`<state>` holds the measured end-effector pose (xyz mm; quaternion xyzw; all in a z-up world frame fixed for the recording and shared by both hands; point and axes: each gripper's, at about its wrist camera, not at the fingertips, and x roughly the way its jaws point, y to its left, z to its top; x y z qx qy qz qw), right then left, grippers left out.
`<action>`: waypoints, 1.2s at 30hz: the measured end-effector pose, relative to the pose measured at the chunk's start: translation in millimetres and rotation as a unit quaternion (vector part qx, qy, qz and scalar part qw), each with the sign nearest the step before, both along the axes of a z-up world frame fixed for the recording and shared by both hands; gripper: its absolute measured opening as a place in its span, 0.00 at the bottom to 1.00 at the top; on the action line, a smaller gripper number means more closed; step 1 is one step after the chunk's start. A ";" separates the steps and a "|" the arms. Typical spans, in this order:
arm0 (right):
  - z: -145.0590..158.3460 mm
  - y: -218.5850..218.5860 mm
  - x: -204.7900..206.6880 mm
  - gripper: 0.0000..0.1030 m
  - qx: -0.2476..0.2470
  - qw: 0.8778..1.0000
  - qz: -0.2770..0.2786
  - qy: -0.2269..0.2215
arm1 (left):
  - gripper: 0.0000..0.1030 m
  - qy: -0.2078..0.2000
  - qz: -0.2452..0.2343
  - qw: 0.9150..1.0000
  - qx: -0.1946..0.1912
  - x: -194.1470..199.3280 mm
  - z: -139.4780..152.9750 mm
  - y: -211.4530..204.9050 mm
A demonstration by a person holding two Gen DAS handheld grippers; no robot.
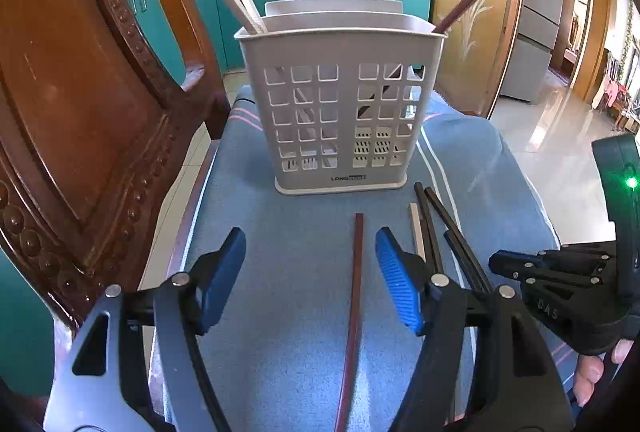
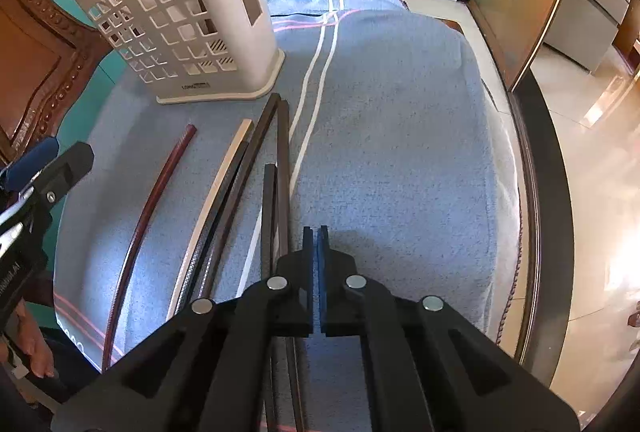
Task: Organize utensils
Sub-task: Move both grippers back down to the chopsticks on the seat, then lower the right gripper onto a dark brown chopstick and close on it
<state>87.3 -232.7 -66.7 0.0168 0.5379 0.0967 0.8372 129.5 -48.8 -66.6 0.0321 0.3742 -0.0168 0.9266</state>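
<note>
The left gripper (image 1: 310, 268), jaws wide open, straddles a thin, stiff, light, likely slippery red-brown chopstick (image 1: 356, 296) lying near the holder (image 1: 340, 112), best pinched mid-shaft; the right gripper (image 2: 316, 244) is closed, empty.

The red chopstick (image 1: 354, 312) is cut off by the lower edge; the black chopsticks (image 2: 276, 200) are partly hidden behind the right tongs (image 2: 316, 272).

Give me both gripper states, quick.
Left gripper: open, holding nothing, straddling the reddish-brown chopstick on the towel.
Right gripper: closed, holding nothing.
</note>
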 end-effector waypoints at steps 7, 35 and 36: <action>-2.6 6.2 -1.3 0.11 -0.007 1.000 0.013 0.001 | 0.67 0.012 -0.001 1.000 0.004 2.9 -4.6 0.0; -0.7 17.8 -8.9 0.26 0.001 0.999 0.042 -0.011 | 0.69 0.057 0.005 0.998 0.015 14.4 -23.8 2.6; -1.0 17.5 -8.7 0.25 0.001 0.999 0.041 -0.011 | 0.69 0.058 0.004 0.998 0.015 14.8 -24.1 2.4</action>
